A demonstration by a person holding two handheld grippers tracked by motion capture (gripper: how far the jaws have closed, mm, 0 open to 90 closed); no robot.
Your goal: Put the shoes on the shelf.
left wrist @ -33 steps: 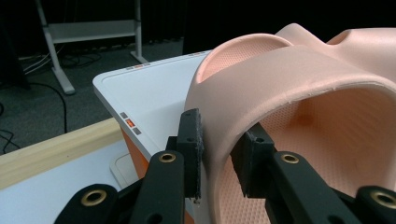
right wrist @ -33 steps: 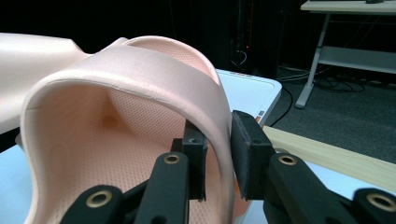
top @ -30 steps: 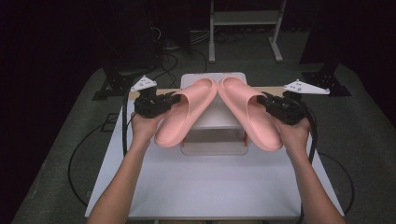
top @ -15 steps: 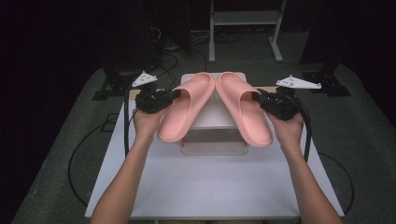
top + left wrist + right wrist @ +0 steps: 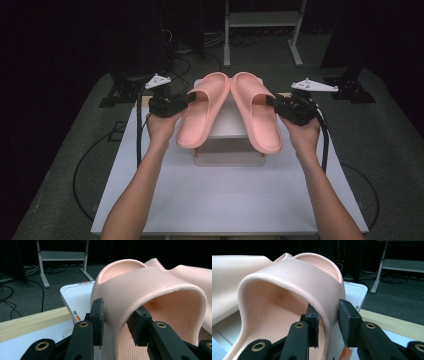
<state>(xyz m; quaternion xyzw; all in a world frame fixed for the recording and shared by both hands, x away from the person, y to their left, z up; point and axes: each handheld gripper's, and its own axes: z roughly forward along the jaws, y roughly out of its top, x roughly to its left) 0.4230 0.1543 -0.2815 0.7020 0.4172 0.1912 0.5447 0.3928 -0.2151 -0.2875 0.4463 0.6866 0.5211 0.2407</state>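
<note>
The lower half of the white table (image 5: 225, 200) lies bare between the forearms; at centre frame the white box (image 5: 227, 125) under both slippers (image 5: 202, 112) blocks passage

One high forward-down view, two close gripper views; shared white box (image 5: 227, 120).

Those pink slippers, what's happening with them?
A person at a white table holds a two-jaw gripper in each hand. The left gripper is clamped on the strap of the left slipper, and the right gripper grips the strap of the right slipper the same way, one jaw inside and one outside. Both slippers are lifted, toes close together and heels spread apart, above a white box-like device on the table.
</note>
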